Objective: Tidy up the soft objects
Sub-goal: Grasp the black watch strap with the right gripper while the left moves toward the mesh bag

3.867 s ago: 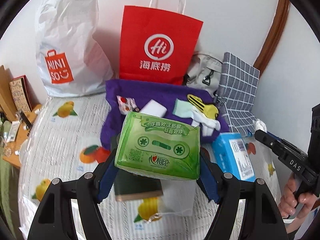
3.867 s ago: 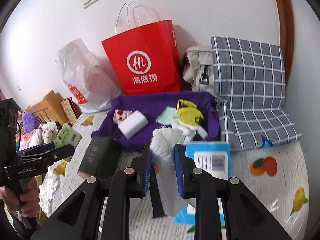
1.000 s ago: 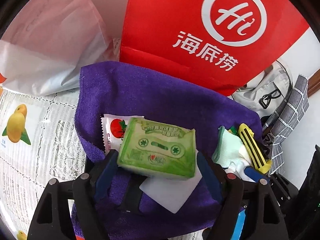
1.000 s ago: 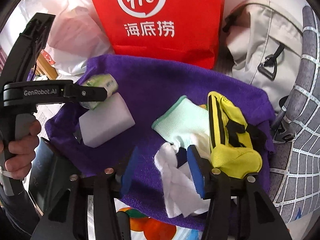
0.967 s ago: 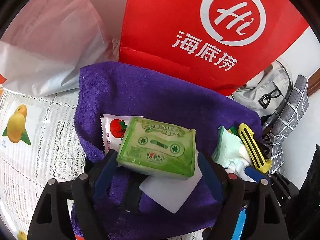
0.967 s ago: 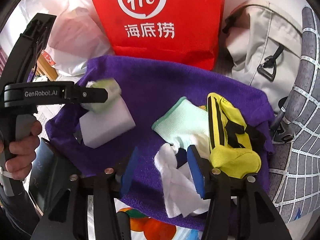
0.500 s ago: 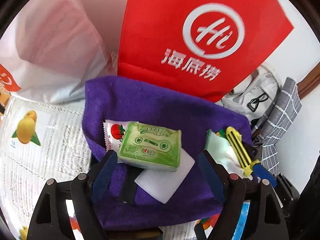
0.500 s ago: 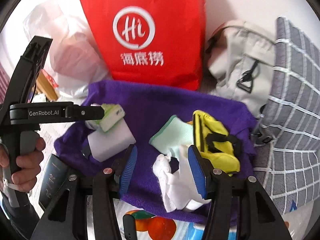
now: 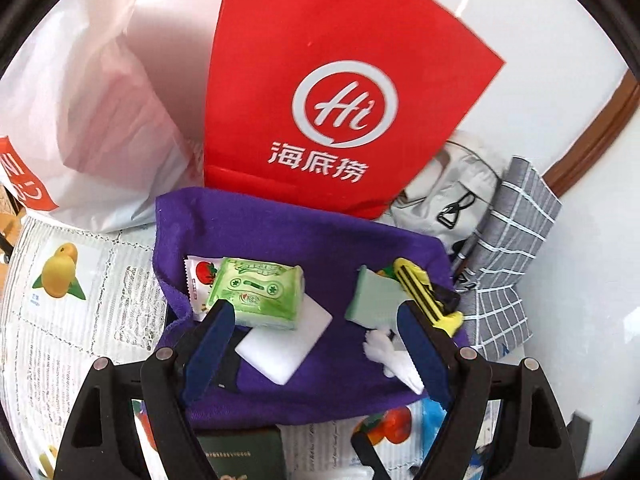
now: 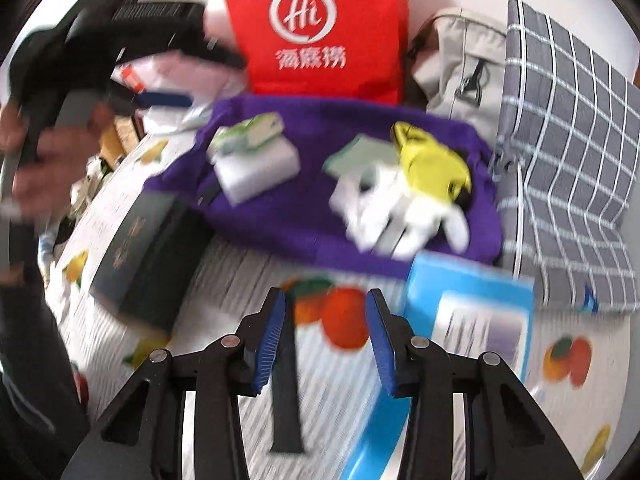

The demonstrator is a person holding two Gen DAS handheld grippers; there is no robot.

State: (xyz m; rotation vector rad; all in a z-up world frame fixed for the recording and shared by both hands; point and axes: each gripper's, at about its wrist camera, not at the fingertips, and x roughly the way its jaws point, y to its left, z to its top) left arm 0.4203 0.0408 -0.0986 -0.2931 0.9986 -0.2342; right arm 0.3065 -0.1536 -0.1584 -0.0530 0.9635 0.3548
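The purple towel (image 9: 280, 232) carries a green tissue pack (image 9: 258, 294) that rests partly on a white sponge (image 9: 284, 344) and a tomato packet (image 9: 198, 280). To the right lie a mint cloth (image 9: 372, 300), a yellow glove (image 9: 424, 292) and a crumpled white tissue (image 9: 390, 354). My left gripper (image 9: 316, 348) hovers above the towel, open and holding nothing. In the blurred right wrist view my right gripper (image 10: 326, 340) is back over the fruit-print sheet, short of the towel (image 10: 280, 216). Its jaws are closing with nothing between them. The white tissue (image 10: 396, 208) lies by the yellow glove (image 10: 432, 168).
A red paper bag (image 9: 320, 100), a white plastic bag (image 9: 80, 120), a grey backpack (image 9: 460, 184) and a checked cushion (image 10: 568, 152) line the wall. A dark green book (image 10: 140, 252) and a blue box (image 10: 480, 320) lie on the sheet before the towel. A person's hand (image 10: 60, 148) is at the left.
My left gripper has risen off the green tissue pack, which stays on the sponge. My right gripper has drawn back from the white tissue on the towel, and its jaws have narrowed.
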